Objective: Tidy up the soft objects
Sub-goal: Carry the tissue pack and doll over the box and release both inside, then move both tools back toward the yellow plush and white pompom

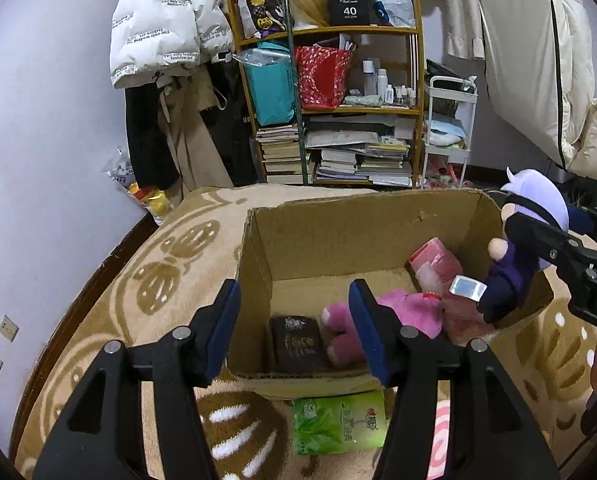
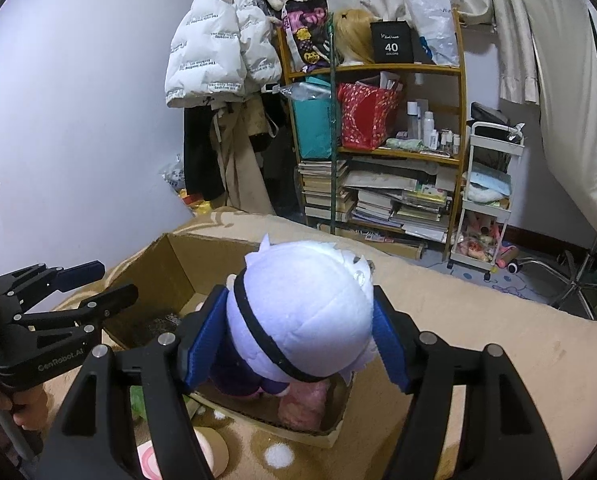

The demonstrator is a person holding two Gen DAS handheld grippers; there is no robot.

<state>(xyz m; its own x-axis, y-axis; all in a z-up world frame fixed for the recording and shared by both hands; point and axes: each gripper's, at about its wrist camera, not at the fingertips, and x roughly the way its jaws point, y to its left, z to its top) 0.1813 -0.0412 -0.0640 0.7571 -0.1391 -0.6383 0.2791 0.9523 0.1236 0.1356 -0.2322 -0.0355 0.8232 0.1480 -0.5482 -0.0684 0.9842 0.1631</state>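
Observation:
An open cardboard box (image 1: 338, 236) sits on a tan patterned blanket. Inside lie a pink plush (image 1: 402, 316), a dark brown pouch (image 1: 296, 344) and a pink-red soft item (image 1: 438, 264). My right gripper (image 2: 298, 336) is shut on a doll with a pale lavender head and dark purple body (image 2: 302, 304), holding it over the box's right end; the doll also shows in the left wrist view (image 1: 514, 264). My left gripper (image 1: 294, 328) is open and empty, just above the box's near left edge (image 2: 154, 264).
A green packet (image 1: 338, 424) lies on the blanket (image 1: 110, 312) in front of the box, beside a pink-and-white round item (image 2: 178, 456). A wooden shelf (image 1: 338, 100) of books and bags, hanging coats and a white cart (image 1: 446, 132) stand behind.

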